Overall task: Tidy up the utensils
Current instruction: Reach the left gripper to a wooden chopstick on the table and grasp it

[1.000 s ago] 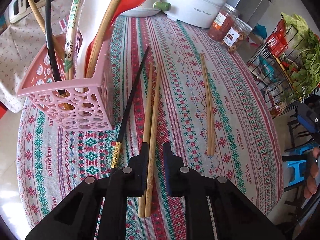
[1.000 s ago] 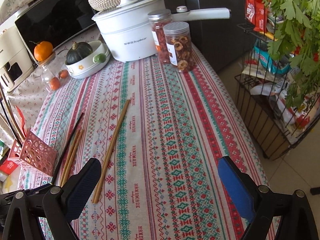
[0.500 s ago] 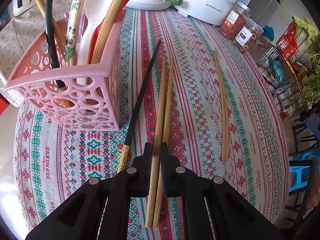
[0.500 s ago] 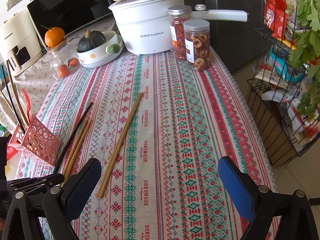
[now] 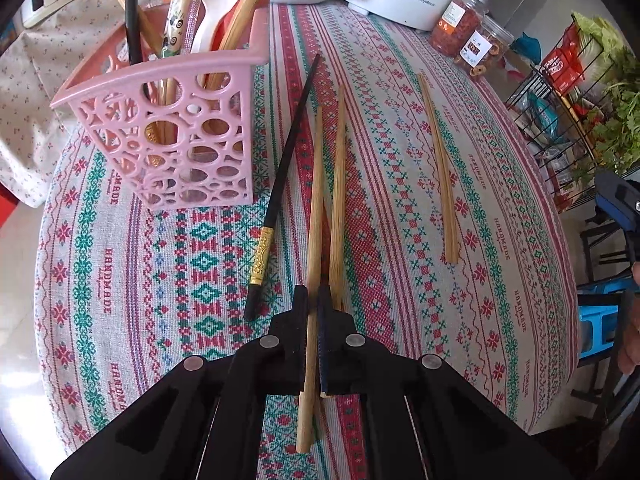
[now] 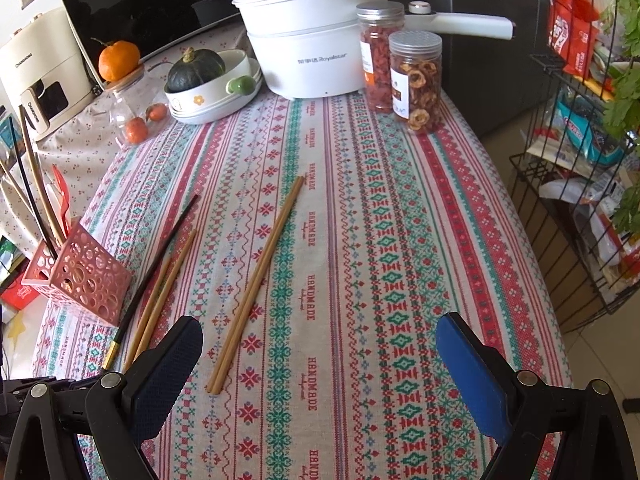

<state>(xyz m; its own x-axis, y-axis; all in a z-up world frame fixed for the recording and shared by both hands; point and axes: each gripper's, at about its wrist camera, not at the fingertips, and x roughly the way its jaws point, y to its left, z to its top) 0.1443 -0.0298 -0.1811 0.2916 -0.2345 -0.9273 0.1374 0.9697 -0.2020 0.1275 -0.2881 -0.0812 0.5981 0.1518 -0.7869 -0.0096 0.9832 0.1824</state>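
while clamped, left gripper [image 5: 313, 300] on wooden chopstick [image 5: 316, 216]

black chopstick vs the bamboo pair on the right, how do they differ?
Colour: black chopstick is dark with a gold band near its end; bamboo pair is plain tan.
Count: the black one lies single; the bamboo ones lie side by side.
Place: black sits beside the pink basket; the pair lies well apart from it.
Both lie flat, untouched.
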